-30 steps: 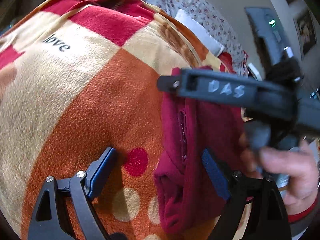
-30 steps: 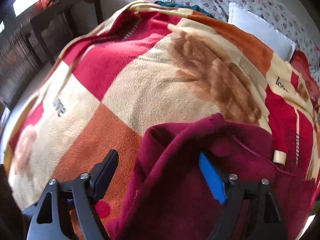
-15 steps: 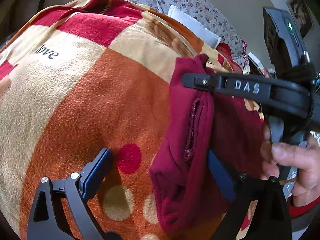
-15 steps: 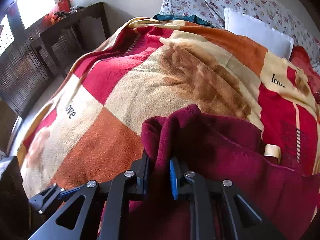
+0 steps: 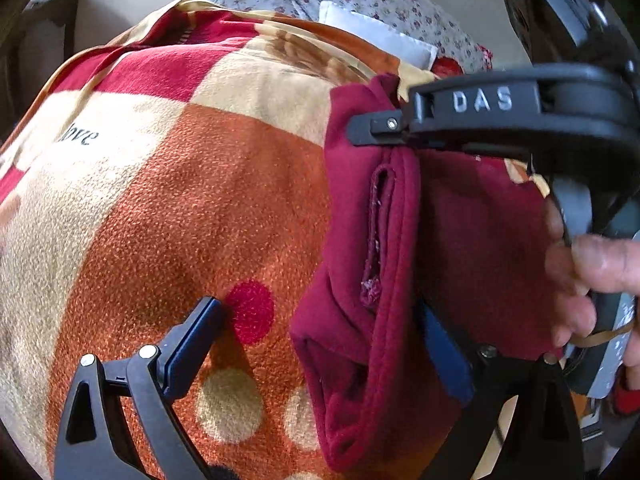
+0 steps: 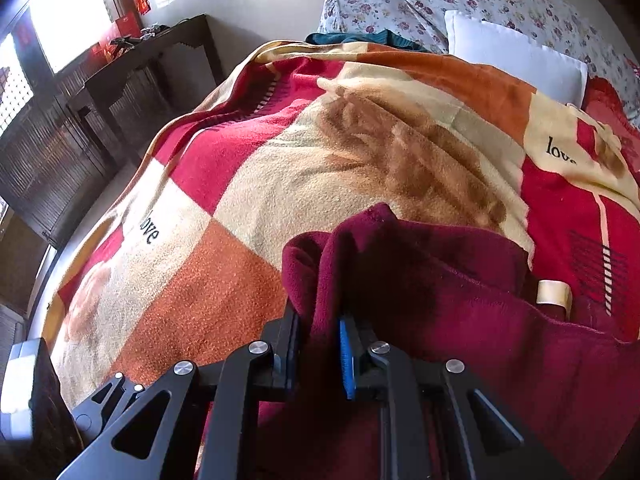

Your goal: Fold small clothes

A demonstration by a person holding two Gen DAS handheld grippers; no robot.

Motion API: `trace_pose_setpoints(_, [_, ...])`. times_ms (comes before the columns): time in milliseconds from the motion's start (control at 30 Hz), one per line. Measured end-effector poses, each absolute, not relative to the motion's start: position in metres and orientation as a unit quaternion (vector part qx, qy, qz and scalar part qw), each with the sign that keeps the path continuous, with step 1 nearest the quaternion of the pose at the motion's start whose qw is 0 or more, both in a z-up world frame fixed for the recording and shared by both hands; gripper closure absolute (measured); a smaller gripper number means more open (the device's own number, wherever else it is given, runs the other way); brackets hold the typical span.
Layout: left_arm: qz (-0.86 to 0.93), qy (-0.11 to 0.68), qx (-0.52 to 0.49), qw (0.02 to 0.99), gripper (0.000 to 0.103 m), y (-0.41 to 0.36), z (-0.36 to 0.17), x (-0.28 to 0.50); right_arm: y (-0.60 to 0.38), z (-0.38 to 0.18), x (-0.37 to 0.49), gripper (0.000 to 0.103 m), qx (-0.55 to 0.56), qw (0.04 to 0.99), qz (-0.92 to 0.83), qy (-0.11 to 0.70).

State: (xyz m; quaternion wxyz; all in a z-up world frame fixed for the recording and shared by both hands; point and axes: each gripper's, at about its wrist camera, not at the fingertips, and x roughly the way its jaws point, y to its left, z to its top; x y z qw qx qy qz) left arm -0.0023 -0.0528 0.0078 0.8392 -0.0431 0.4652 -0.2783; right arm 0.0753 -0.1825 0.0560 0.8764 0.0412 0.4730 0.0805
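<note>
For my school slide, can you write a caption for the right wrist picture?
The right gripper pinches a fold of the dark red garment above a patchwork blanket.

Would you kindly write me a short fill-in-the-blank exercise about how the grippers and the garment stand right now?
1. The right gripper is ____ on the maroon garment.
2. The left gripper has its jaws ____.
3. The garment lies on a patchwork blanket printed with the word ____.

Missing words: shut; open; love
</note>
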Motion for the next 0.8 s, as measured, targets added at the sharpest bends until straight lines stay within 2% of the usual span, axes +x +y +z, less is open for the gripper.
trace_pose_setpoints(633, [-0.265, 0.468, -0.016, 0.843, 0.007, -0.068, 0.006, 0.003, -0.191, 0.059, 0.064, 0.086, 0.064, 0.884, 0.096, 0.453])
trace_pose_setpoints(700, [-0.267, 0.469, -0.024, 0.841, 0.021, -0.066, 0.007, 0.003, -0.195, 0.061, 0.062, 0.086, 0.074, 0.884, 0.100, 0.450])
trace_pose_setpoints(733, [-0.280, 0.473, -0.033, 0.835, 0.036, -0.064, 0.007, 0.003, -0.197, 0.062, 0.060, 0.086, 0.078, 0.884, 0.102, 0.449])
trace_pose_setpoints(767, [-0.294, 0.479, -0.046, 0.826, 0.056, -0.064, 0.007, 0.003, -0.198, 0.063, 0.058, 0.086, 0.080, 0.885, 0.104, 0.447])
trace_pose_setpoints(800, [-0.304, 0.486, -0.058, 0.817, 0.061, -0.066, 0.006, 0.002, -0.199, 0.064, 0.056, 0.087, 0.081, 0.885, 0.105, 0.445])
